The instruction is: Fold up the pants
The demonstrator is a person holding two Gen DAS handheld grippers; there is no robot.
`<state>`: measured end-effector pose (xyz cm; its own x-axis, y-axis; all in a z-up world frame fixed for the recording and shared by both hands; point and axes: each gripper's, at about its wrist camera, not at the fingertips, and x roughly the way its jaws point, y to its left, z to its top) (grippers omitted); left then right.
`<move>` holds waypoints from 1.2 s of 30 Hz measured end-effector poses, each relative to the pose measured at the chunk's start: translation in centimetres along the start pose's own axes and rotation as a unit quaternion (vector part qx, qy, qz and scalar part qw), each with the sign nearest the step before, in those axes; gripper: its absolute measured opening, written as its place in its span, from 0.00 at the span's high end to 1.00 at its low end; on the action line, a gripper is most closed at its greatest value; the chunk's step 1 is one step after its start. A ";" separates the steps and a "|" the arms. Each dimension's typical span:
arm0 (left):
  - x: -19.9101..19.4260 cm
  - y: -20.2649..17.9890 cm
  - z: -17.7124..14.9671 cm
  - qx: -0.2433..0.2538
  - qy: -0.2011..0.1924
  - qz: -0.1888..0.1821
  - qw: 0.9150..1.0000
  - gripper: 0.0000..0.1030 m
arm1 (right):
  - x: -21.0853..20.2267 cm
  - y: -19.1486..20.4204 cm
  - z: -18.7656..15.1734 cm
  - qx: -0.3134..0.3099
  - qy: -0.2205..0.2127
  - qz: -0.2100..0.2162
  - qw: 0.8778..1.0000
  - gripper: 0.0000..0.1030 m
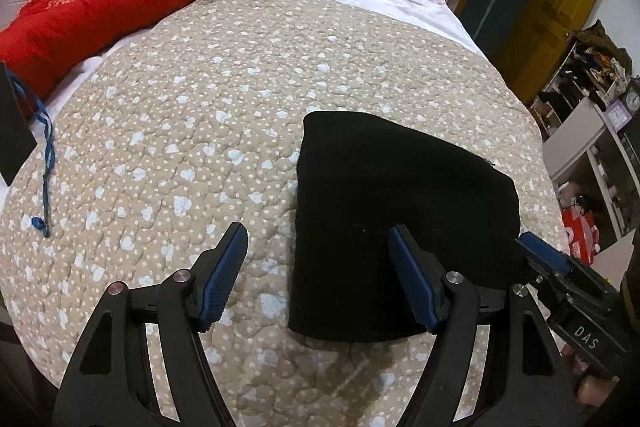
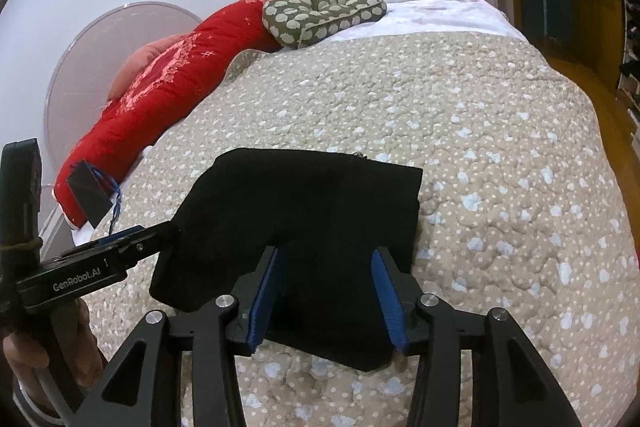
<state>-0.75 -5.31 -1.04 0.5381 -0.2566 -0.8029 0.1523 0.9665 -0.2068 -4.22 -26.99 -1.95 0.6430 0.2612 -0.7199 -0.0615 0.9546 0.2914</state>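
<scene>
Lying folded into compact black bundle, pants (image 1: 400, 227) rested on beige dotted quilt (image 1: 200, 107) covering bed, nearer its front edge; left gripper (image 1: 316, 251) hovered over bundle's left edge, jaws wide apart, gripping nothing, one finger above quilt, other above cloth; right gripper (image 2: 326, 267) hung over bundle's near edge, jaws open and empty; its tip showed in left view at bundle's right corner; red duvet (image 2: 168, 95) and green patterned cushion (image 2: 320, 11) lay at far side; blue cord (image 1: 46, 163) lay on quilt, well apart.
</scene>
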 end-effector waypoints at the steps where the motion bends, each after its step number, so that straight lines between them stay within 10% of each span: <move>1: 0.0 0.1 0.0 -0.002 0.001 0.000 1.000 0.29 | 0.1 0.1 -0.1 -0.002 0.003 -0.001 1.000 0.55; 25: 1.3 0.3 0.4 -0.002 0.010 0.008 1.000 0.29 | 0.0 -1.4 -0.3 0.022 -0.003 -0.020 1.000 0.50; 36: 2.6 1.5 0.7 0.000 0.027 -0.054 0.998 0.23 | 1.0 -3.6 -0.7 0.059 0.004 -0.005 0.998 0.43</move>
<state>1.46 -4.56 -3.06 0.4734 -0.3583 -0.8047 0.2066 0.9332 -0.2939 -3.84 -30.05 -4.16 0.6377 0.2523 -0.7278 0.0359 0.9341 0.3553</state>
